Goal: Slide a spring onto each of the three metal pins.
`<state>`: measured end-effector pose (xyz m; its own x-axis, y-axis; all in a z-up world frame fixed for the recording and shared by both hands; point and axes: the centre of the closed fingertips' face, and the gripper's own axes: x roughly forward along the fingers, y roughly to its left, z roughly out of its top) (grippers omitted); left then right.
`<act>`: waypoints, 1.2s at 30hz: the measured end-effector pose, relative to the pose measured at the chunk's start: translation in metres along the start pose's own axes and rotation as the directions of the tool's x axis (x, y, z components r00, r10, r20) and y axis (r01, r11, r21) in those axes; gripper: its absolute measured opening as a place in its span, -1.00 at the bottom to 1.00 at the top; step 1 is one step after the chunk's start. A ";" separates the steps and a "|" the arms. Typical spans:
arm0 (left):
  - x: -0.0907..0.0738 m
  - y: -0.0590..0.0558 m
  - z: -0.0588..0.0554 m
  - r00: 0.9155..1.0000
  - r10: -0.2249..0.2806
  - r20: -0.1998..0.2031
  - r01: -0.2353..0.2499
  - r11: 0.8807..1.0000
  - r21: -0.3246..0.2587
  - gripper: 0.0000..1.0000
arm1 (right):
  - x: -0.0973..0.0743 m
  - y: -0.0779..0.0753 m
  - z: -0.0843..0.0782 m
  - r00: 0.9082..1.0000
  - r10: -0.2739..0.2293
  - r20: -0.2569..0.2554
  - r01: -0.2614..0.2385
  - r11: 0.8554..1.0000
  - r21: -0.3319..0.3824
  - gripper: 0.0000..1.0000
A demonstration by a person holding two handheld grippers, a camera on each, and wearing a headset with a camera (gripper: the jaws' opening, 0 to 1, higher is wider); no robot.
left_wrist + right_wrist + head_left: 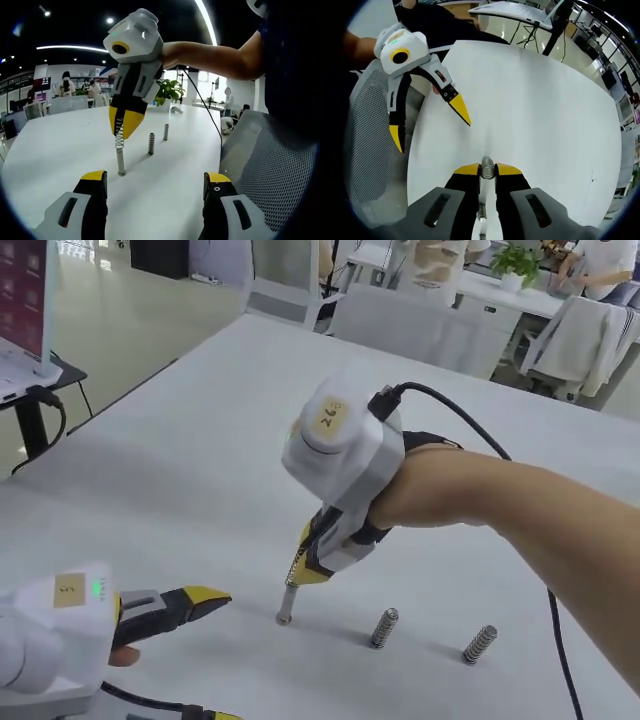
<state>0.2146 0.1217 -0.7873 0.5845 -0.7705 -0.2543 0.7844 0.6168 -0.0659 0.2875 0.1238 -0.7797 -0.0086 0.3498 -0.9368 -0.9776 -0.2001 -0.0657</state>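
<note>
My right gripper (308,568) is shut on a spring (295,564) and holds it upright just above a bare metal pin (285,612) on the white table (200,440). In the left gripper view the spring (119,133) hangs from the right gripper (124,120), its lower end at the top of the pin (121,163). Two more pins to the right each carry a spring (385,628) (480,643). The right gripper view shows the spring (487,167) between its pads, with the pin (481,212) beyond. My left gripper (212,658) stands open and empty near the table's front left.
Beyond the table's far edge stand chairs (585,350) and desks, and a laptop stand (25,360) is off to the left. The right gripper's black cable (470,430) runs over the person's forearm. A mesh chair (370,130) is beside the table.
</note>
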 end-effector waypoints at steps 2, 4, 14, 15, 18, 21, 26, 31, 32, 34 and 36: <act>0.000 0.000 -0.001 1.000 0.000 -0.001 0.000 1.000 -0.001 0.50 | 0.002 -0.002 -0.002 1.000 -0.001 -0.009 0.001 1.000 0.001 -0.83; 0.000 0.000 -0.001 1.000 0.000 0.000 0.000 1.000 -0.002 0.50 | 0.004 -0.002 -0.004 1.000 0.002 -0.013 -0.002 1.000 0.004 -0.83; 0.000 0.002 -0.004 1.000 0.002 0.002 -0.002 1.000 -0.006 0.48 | 0.010 -0.004 -0.005 1.000 0.010 -0.021 -0.010 1.000 0.015 -0.83; 0.000 0.002 -0.004 1.000 0.003 0.003 -0.003 1.000 -0.007 0.48 | 0.012 -0.004 -0.005 1.000 0.011 -0.023 -0.010 1.000 0.018 -0.83; -0.001 0.003 -0.004 1.000 0.004 0.003 -0.004 1.000 -0.007 0.47 | 0.015 -0.004 -0.007 0.999 0.014 -0.028 -0.013 1.000 0.021 -0.83; -0.002 0.003 -0.005 1.000 0.005 0.002 -0.005 1.000 -0.009 0.47 | 0.020 -0.003 -0.009 0.999 0.012 -0.038 -0.011 1.000 0.020 -0.83; -0.002 0.002 -0.006 1.000 0.003 -0.001 -0.003 1.000 -0.008 0.47 | 0.027 -0.002 -0.012 0.999 0.009 -0.048 -0.008 1.000 0.026 -0.83; 0.000 0.001 -0.005 1.000 -0.001 -0.005 0.001 1.000 -0.004 0.46 | 0.034 -0.002 -0.015 0.999 0.007 -0.045 -0.005 0.999 0.044 -0.83; 0.000 0.001 -0.005 1.000 -0.001 -0.005 0.001 1.000 -0.003 0.46 | 0.035 -0.002 -0.016 0.999 0.007 -0.048 -0.005 0.999 0.048 -0.83; -0.001 0.001 -0.005 1.000 0.000 -0.007 0.000 1.000 -0.002 0.46 | 0.038 -0.001 -0.017 0.999 0.003 -0.051 0.000 0.999 0.046 -0.83; -0.002 0.001 -0.005 1.000 0.001 -0.008 -0.001 1.000 0.000 0.46 | 0.041 0.000 -0.017 0.999 -0.001 -0.053 0.003 0.999 0.043 -0.83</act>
<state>0.2133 0.1244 -0.7916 0.5838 -0.7684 -0.2621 0.7836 0.6178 -0.0659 0.2911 0.1226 -0.8242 0.0030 0.3011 -0.9536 -0.9858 -0.1594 -0.0534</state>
